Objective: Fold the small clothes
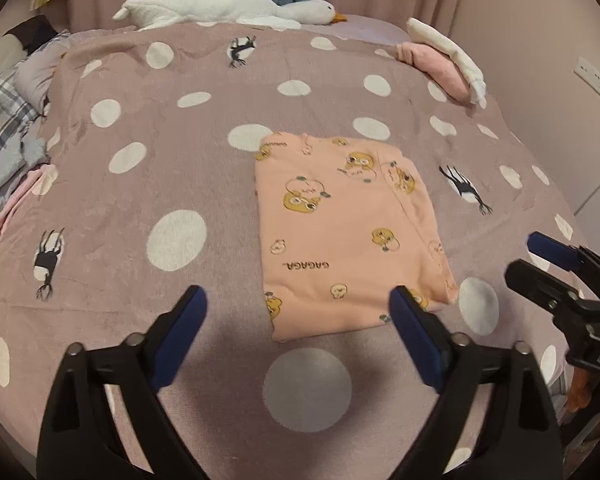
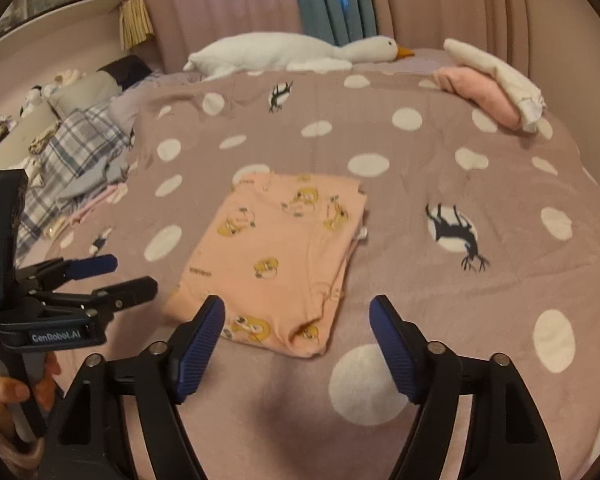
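— Where do we have the garment [image 1: 348, 232]?
— Folded into a flat pink rectangle on the bed [image 1: 204, 152], near the middle of the dotted cover, closer to our near edge than to the goose [image 1: 228, 6] at the far edge.
— And our tools?
— Left tool [image 1: 298, 312] released, fingers spread, holding nothing, just short of the garment's near edge. Right tool [image 2: 296, 320] likewise released and empty, over its near corner.
— Anything else?
— Folded clothes [image 2: 496, 80] sit at the far right corner.
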`<state>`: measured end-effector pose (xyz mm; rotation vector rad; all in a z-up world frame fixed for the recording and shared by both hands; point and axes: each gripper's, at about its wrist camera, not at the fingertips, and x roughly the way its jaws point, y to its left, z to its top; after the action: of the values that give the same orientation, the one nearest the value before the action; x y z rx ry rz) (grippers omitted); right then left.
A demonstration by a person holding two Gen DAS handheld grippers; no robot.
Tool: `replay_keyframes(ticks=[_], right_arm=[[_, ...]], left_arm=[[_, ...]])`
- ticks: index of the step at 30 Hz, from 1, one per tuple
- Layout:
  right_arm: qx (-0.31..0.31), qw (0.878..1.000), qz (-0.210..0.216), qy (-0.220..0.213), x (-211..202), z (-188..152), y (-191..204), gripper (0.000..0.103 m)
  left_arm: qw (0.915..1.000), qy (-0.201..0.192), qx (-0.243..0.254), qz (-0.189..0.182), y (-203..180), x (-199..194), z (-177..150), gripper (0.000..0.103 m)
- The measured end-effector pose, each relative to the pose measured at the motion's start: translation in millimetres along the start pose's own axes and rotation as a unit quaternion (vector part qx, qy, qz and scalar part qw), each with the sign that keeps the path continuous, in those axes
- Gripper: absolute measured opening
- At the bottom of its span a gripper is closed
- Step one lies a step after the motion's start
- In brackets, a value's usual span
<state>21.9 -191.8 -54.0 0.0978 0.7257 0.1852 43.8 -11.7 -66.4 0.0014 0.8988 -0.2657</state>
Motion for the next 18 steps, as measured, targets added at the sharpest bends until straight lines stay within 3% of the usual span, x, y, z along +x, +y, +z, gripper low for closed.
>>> replay_keyframes(ticks=[2, 9, 13, 18], right_arm=[[0.002, 1.000, 0.001, 0.000, -2, 3, 2, 0.083], [0.002, 1.000, -0.005, 0.000, -8, 7, 7, 0.100], [0.000, 1.000, -0.019, -0.016, -14, 12, 9, 0.102], [-0.003, 0.998, -0.042, -0.043, -25, 24, 8, 0.102]], left_arm=[[1.0000, 0.000, -0.001, 0.007, 0, -1, 2, 0.102], [0.9993, 0.004, -0.014, 0.034, 4, -6, 5, 0.102], [0.9981, 0.002, -0.009, 0.060, 3, -14, 8, 0.102], [0.9981, -0.005, -0.012, 0.060, 2, -26, 13, 0.102]])
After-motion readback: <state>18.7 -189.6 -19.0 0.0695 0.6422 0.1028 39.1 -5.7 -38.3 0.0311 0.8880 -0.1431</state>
